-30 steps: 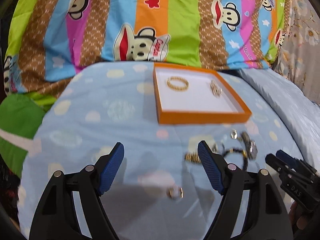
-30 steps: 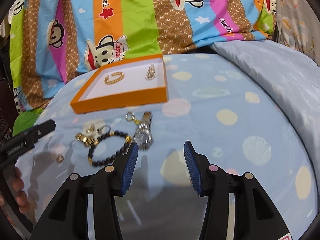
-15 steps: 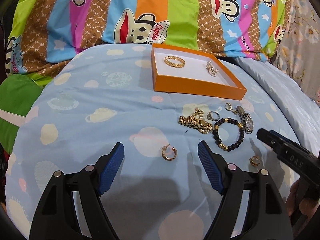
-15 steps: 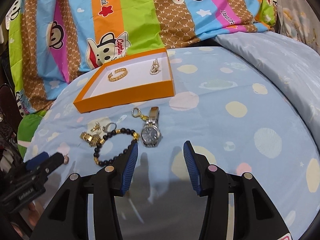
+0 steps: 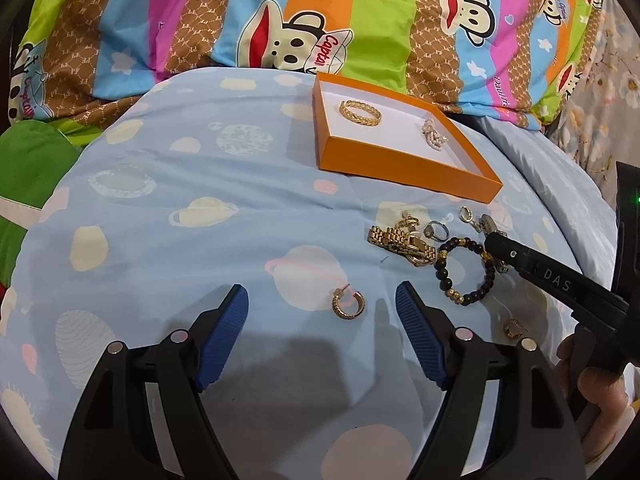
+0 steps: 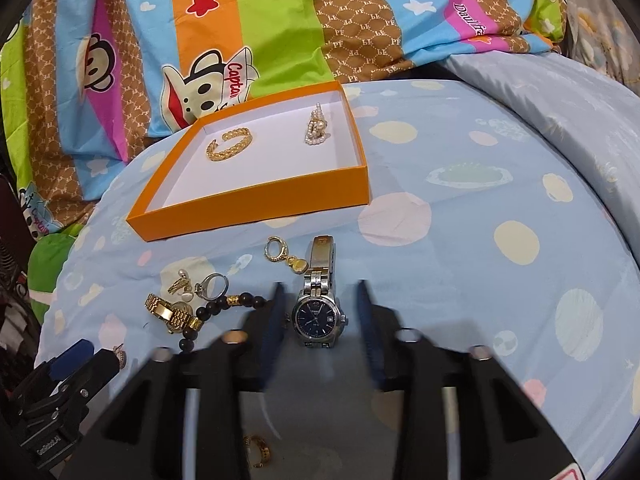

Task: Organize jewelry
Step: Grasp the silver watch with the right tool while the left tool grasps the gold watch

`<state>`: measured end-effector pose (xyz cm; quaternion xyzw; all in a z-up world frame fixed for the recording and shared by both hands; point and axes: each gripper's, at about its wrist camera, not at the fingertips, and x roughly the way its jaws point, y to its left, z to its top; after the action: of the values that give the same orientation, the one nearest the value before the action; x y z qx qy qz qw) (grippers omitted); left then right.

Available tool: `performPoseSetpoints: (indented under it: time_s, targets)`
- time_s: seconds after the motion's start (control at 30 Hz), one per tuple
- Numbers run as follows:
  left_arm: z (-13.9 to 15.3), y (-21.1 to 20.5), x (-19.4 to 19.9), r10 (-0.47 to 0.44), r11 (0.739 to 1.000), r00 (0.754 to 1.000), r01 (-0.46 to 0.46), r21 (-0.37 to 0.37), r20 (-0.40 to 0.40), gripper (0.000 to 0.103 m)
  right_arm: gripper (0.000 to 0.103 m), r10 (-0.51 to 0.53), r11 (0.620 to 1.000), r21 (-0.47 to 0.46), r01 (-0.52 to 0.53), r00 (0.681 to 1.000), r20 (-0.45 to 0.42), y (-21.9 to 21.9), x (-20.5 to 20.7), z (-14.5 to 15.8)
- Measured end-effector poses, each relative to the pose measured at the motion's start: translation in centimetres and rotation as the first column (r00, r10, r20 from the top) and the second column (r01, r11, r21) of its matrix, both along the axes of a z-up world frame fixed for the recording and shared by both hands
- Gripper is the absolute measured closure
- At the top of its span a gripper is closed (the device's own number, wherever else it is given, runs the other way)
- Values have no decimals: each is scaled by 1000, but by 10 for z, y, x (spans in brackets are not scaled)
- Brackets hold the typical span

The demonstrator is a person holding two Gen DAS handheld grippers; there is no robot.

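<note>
An orange tray [image 5: 404, 168] [image 6: 256, 210] on the blue spotted sheet holds a gold bangle [image 5: 360, 113] [image 6: 229, 145] and a pearl piece [image 5: 433, 140] [image 6: 317, 125]. My left gripper [image 5: 322, 312] is open, its jaws either side of a gold hoop earring [image 5: 349, 304]. My right gripper [image 6: 320, 320] is open around a silver watch with a dark dial [image 6: 318, 308]. A black bead bracelet [image 5: 466, 272] [image 6: 224, 310], gold chain bracelet [image 5: 400, 240] [image 6: 170, 312], ring [image 5: 436, 231] [image 6: 212, 283] and small gold earrings [image 6: 282, 254] lie between them.
A striped cartoon-print quilt [image 5: 280, 20] is bunched up behind the tray. A grey-blue pillow [image 6: 560, 92] lies at the right. Another gold hoop [image 5: 514, 328] [image 6: 256, 450] lies under the right gripper. Green fabric [image 5: 28, 168] sits at the left edge.
Both grippers have come lower and forward. The right gripper's jaws have moved over the watch and now stand either side of it. The left gripper has closed in on the hoop earring.
</note>
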<state>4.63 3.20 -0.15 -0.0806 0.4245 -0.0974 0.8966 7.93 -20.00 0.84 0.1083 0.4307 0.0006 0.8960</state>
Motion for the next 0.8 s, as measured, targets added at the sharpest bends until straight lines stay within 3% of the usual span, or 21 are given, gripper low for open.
performPoseSetpoints:
  time_s: [0.33, 0.6, 0.8]
  targets:
    - [4, -6, 4, -14, 1000, 1000, 14, 8, 8, 29, 79, -32, 999, 22, 31, 999, 33, -10, -16, 4]
    - [10, -28, 31, -50, 998, 998, 48, -51, -38, 29, 79, -43, 998, 40, 42, 999, 28, -15, -25, 3]
    - [8, -46, 58, -17, 1000, 998, 16, -19, -57, 29, 79, -41, 998, 51, 40, 999, 21, -16, -23, 1]
